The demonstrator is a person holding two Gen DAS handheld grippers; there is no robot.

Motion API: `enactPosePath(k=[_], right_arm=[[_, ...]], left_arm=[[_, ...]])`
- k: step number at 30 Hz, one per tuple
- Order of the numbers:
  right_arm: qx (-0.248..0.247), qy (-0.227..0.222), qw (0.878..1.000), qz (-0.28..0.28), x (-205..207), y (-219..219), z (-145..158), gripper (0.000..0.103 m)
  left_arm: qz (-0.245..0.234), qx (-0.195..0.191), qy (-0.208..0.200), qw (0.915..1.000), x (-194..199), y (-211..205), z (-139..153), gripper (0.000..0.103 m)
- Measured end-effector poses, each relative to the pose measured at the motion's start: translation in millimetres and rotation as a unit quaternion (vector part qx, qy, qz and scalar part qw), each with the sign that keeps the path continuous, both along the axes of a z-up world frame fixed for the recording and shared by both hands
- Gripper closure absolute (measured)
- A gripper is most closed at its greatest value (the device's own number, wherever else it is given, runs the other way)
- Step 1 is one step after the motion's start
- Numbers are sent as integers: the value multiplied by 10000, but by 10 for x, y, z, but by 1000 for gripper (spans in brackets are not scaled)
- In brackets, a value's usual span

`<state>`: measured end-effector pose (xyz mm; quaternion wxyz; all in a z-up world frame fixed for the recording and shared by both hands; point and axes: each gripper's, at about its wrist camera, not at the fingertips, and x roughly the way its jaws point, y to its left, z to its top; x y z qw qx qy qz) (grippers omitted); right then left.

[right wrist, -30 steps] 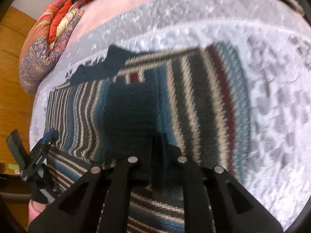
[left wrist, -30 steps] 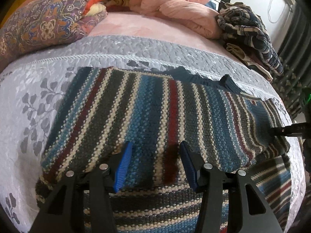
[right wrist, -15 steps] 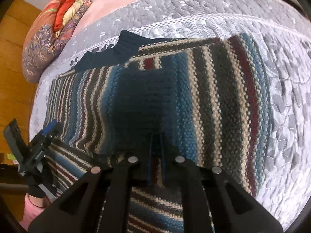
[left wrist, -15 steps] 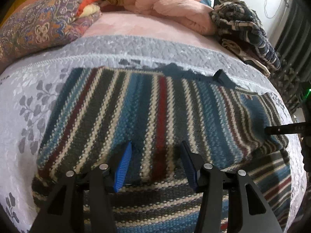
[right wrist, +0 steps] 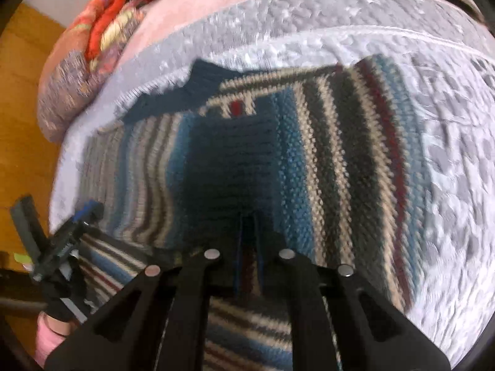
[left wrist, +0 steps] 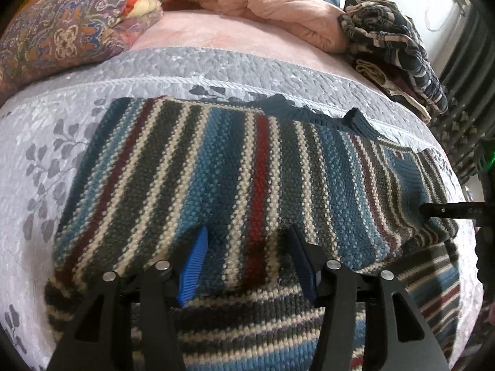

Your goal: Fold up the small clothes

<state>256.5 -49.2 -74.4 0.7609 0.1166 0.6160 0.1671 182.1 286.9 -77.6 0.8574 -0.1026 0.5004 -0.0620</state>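
Beyond the striped sweater (left wrist: pixel 235 167) the grey quilt (left wrist: pixel 173 65) lies bare, until pillows (left wrist: pixel 62 27) and piled clothes (left wrist: pixel 393 46) block the far edge.

The right wrist view is motion-blurred. The striped sweater's (left wrist: pixel 235 167) lower part runs off the bottom edge, behind the left tongs (left wrist: pixel 247 262). Whether the right tongs (right wrist: pixel 250 241) pinch cloth cannot be told

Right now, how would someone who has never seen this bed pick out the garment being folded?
Start at the grey quilted bedspread that covers the near part of the bed. The striped knit sweater lies flat in the middle of it, under both grippers. Unlike the crumpled dark patterned clothes heap at the far right, it is spread out, with blue, cream, charcoal and red stripes and a navy ribbed collar.
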Motion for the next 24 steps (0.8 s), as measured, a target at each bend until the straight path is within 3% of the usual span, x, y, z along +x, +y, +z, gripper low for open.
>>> enactPosePath(k=[2, 4, 9, 15, 19, 24], right_arm=[[-20, -168, 9998, 87, -70, -19, 228, 88], [-87, -282, 9995, 116, -230, -59, 481, 74], [-42, -66, 9998, 195, -873, -174, 775, 70], [-144, 303, 9993, 181, -1778, -296, 790, 66], [-165, 564, 9983, -28, -2249, -405, 746, 62], [-35, 1058, 9942, -202, -2826, -529, 595, 59]], left_arm=[[79, -44, 66, 9999, -81, 82, 128, 50], [82, 142, 81, 9998, -247, 154, 284, 50], [86, 248, 380, 9989, -920, 327, 507, 41], [181, 311, 1209, 9920, -1869, 458, 548, 38], [356, 486, 1643, 9846, -2225, 425, 486, 37], [501, 534, 2365, 9689, -2532, 381, 277, 37]])
